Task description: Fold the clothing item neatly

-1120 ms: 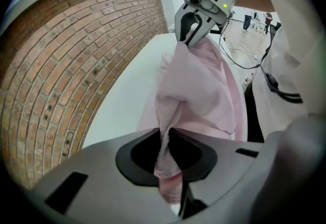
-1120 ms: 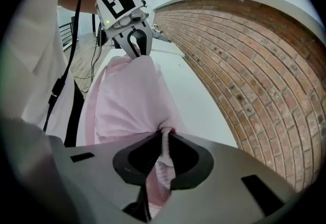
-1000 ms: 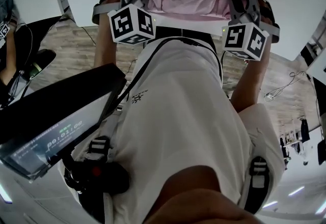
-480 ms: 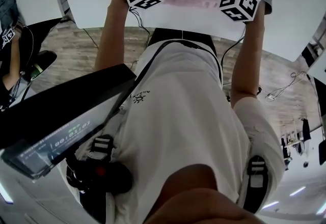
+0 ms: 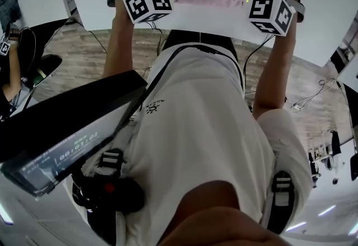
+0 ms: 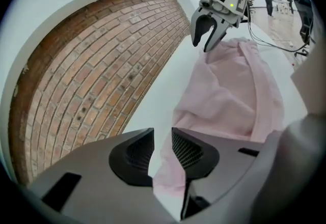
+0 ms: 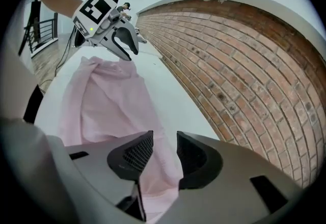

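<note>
The pink garment lies rumpled on the white bench, and it runs as one loose band from one pair of fingers to the other. Your left gripper has just been opening. Its fingers now stand released, with a corner of the garment lying slack in the gap. The cloth sits close against the meshed finger, and bare bench shows along the other finger. Your right gripper has likewise just been opening. Its fingers are parted and not clenched, and the garment's other end passes through the gap and down beneath them. Beyond each pair of fingers the cloth rises in soft folds toward the opposite gripper, whose fingers hang just above the far end of the garment. A thicker hem or band runs along the side of the cloth nearer to you. From the head view both grippers sit at the near edge of the bench, well apart. The left marker cube and the right marker cube face up at you, and the pink cloth is bunched between them. On the far side of the fingers the bench runs to a brick wall. Below the grippers, your white shirt and a dark screen fill the head view.
</note>
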Demonstrator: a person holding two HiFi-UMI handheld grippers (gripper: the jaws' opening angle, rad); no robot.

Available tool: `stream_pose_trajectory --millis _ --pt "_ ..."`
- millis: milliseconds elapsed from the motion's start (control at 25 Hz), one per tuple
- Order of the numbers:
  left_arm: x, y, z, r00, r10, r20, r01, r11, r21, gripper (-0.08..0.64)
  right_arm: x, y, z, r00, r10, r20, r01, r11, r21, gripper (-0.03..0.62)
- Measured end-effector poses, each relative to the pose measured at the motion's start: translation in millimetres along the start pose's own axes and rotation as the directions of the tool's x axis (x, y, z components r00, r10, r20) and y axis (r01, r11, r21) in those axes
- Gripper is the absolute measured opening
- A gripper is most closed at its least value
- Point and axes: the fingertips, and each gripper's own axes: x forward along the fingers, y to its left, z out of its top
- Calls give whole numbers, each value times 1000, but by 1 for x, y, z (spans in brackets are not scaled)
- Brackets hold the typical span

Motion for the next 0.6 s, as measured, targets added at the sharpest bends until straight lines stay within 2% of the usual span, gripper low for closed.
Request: stream_pose_trajectory --millis 80,120,160,200,280,400,480,600 --pt "-12 -1 6 1000 -4 9 4 1000 -1 93 -9 15 6 999 41 19 -42 999 10 145" --pt "-16 -6 7 1000 -25 9 25 1000 2 92 -12 24 7 998 64 28 -64 998 20 122" --pt "-18 -15 7 998 -61 3 61 998 5 92 -14 33 7 996 83 34 -85 996 34 33" --pt "-18 -27 6 995 -103 -7 103 995 6 71 -15 43 5 994 101 35 -103 994 46 3" --pt "-18 -50 0 986 -163 -34 163 987 -4 8 -14 61 -3 993 116 21 -117 991 65 3" --pt "-11 -80 -16 977 -200 -66 197 979 -56 3 -11 69 -22 998 52 -20 -49 993 111 3" --pt "3 -90 -30 981 -177 -81 171 983 -72 3 -2 71 -40 998 14 -60 -5 991 137 3" --pt "27 -94 -40 984 -151 -93 146 988 -56 3 15 73 -58 995 -14 -100 31 985 172 3"
